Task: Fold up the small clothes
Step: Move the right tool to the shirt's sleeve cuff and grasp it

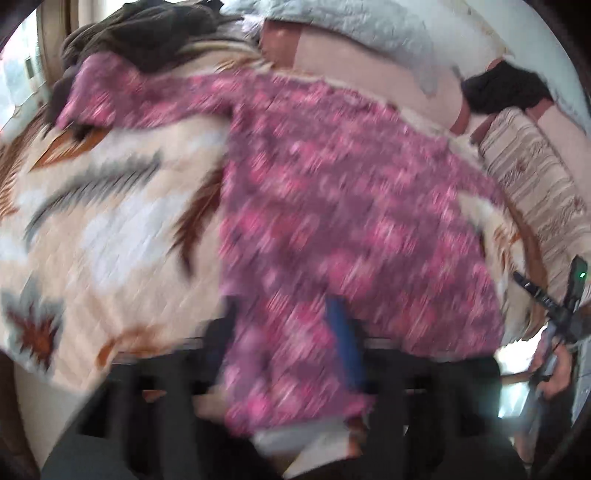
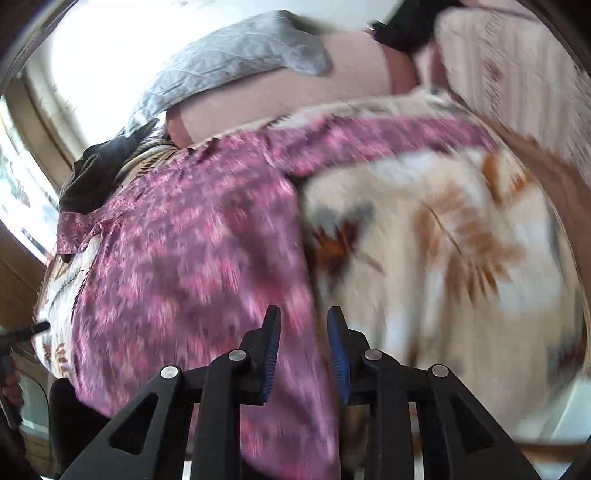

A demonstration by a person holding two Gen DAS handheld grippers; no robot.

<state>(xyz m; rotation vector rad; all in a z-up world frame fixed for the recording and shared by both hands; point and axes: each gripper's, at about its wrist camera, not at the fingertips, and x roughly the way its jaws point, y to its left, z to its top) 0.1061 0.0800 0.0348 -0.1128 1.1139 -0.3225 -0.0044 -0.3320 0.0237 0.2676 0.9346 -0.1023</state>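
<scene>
A pink and purple patterned garment point(image 1: 332, 192) lies spread on a floral quilt point(image 1: 110, 206), one sleeve stretched to the upper left. Its near hem hangs over my left gripper point(image 1: 284, 325), whose jaws stand apart with cloth between them; one blue pad point(image 1: 343, 332) shows bare through the blur. In the right wrist view the garment point(image 2: 192, 251) covers the left half, and its right edge runs down between the fingers of my right gripper point(image 2: 303, 321). Those jaws stand a little apart, both blue pads showing. The right gripper point(image 1: 565, 306) also shows at the left view's right edge, in a hand point(image 1: 554, 373).
A heap of dark clothes point(image 1: 140, 33) lies at the quilt's far left corner. Behind it are a pale grey blanket point(image 1: 351, 26), a pink pillow point(image 1: 369, 70), a black item point(image 1: 506, 88) and a striped cushion point(image 1: 535, 177). A bright window point(image 2: 110, 55) lies beyond.
</scene>
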